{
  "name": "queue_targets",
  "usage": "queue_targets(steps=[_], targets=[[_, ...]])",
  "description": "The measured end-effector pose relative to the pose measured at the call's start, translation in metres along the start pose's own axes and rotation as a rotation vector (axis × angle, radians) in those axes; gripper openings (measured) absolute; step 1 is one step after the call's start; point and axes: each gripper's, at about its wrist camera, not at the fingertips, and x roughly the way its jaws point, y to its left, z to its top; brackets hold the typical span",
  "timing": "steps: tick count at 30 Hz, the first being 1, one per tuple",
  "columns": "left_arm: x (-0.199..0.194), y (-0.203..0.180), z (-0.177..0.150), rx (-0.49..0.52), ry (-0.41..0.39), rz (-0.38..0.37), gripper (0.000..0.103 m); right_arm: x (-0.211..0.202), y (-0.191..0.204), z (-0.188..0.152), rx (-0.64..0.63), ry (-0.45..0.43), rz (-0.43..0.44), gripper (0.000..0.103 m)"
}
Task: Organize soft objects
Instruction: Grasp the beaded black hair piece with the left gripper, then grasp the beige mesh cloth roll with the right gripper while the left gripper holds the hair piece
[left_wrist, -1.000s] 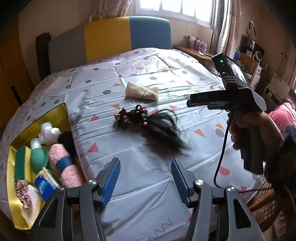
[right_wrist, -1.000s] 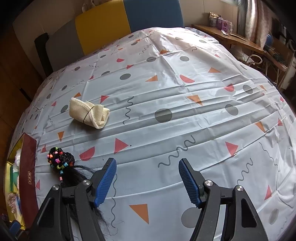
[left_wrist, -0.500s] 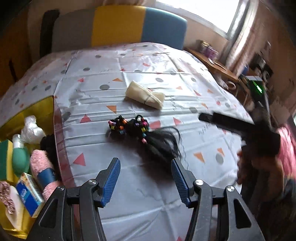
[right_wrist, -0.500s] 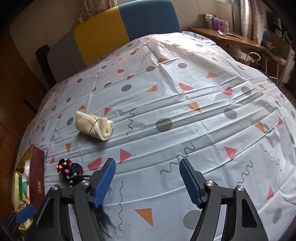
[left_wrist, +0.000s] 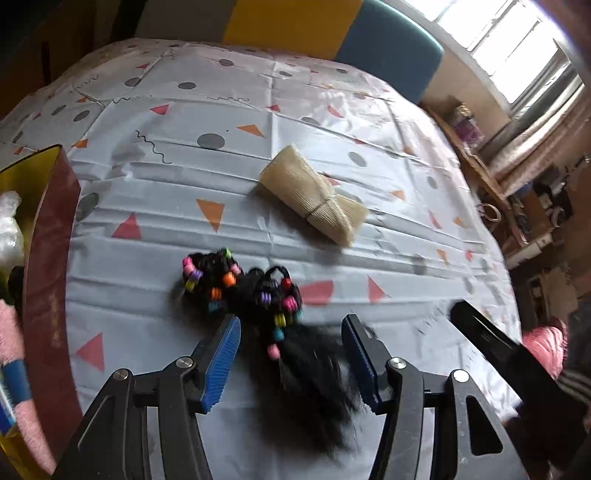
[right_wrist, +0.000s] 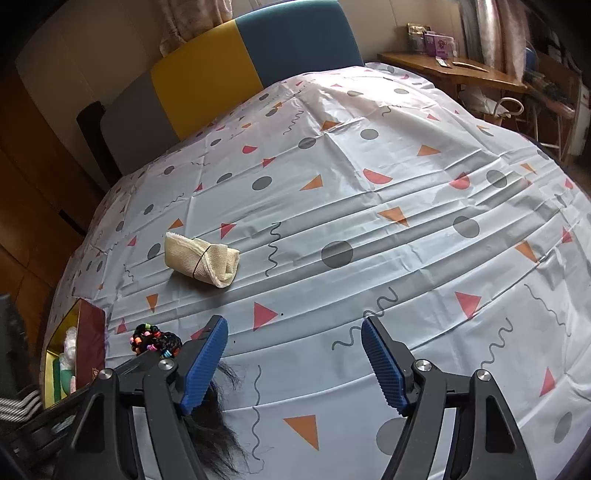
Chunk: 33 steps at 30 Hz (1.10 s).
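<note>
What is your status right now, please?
Left gripper open, straddling hairpiece. Right gripper open, empty. Cloth roll untouched on table. Nothing blocking.

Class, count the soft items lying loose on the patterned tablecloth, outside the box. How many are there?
2. The black hairpiece with coloured beads lies between the open fingers of the left hand-held gripper. The cream rolled cloth lies further back. Others may lie out of view.

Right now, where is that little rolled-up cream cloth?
The rolled cream cloth lies on the patterned tablecloth, beyond the beaded black hairpiece in the left wrist view, untouched by either gripper.
</note>
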Motion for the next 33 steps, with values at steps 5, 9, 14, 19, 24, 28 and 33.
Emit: queue_targets(steps=[5,9,14,19,24,28,33], targets=[[0.028,0.001,-0.001,0.017,0.029,0.059,0.057,-0.001,0.000,0.001,0.002,-0.007,-0.005,0.075],[0.030,-0.007,-0.009,0.137,-0.024,0.092,0.057,0.001,0.001,0.001,-0.013,-0.007,-0.019,0.075],[0.029,-0.007,-0.010,0.192,-0.021,0.141,0.035,0.004,0.005,-0.001,-0.058,-0.001,-0.054,0.069],[0.015,0.004,-0.023,0.209,-0.003,0.098,0.020,0.008,0.006,-0.004,-0.083,0.016,-0.074,0.067],[0.000,0.006,-0.060,0.292,-0.025,0.100,0.020,0.015,0.006,-0.007,-0.094,0.054,-0.100,0.067],[-0.005,0.003,-0.079,0.374,-0.094,0.131,0.022,0.022,0.005,-0.010,-0.101,0.084,-0.119,0.067],[-0.003,0.002,-0.081,0.374,-0.133,0.136,0.022,0.022,0.004,-0.011,-0.099,0.087,-0.126,0.067]])
